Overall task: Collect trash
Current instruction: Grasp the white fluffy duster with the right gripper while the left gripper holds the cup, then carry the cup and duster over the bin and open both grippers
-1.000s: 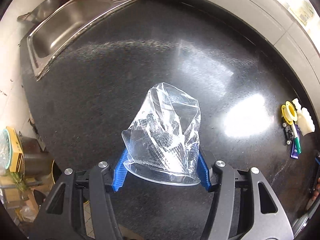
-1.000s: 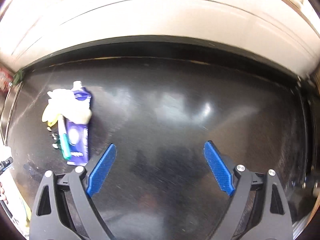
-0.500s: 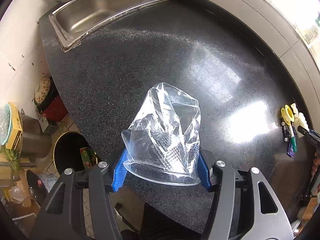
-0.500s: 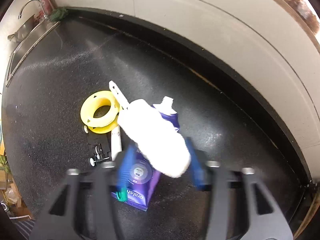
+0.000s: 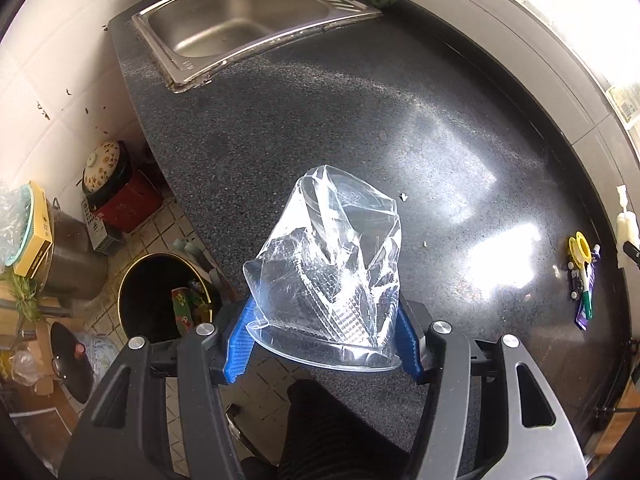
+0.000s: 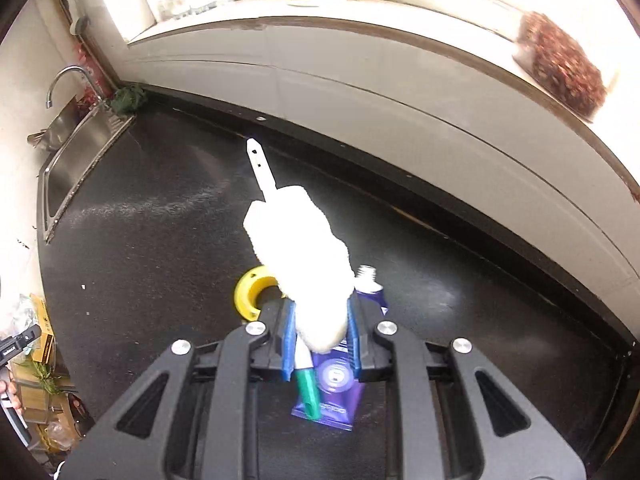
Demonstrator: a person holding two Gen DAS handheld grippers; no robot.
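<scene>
Right wrist view: right claw [image 6: 318, 334] has just been closing, clenching fluffy white duster [image 6: 298, 256]. Left claw [image 5: 322, 346] grips clear crumpled plastic container [image 5: 332, 276].

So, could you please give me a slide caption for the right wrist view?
Right gripper, just closed on a fluffy white duster, above the purple pouch and yellow reel.

Glossy speckled stone counter [image 5: 320, 120], brushed steel sink [image 5: 240, 20], crinkled clear plastic bag [image 5: 332, 264].

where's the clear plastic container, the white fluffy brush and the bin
clear plastic container [image 5: 328, 280], left wrist view, on its crumpled body
white fluffy brush [image 6: 300, 256], right wrist view, on the fluffy head
bin [image 5: 148, 292], left wrist view, on its dark inside
</scene>
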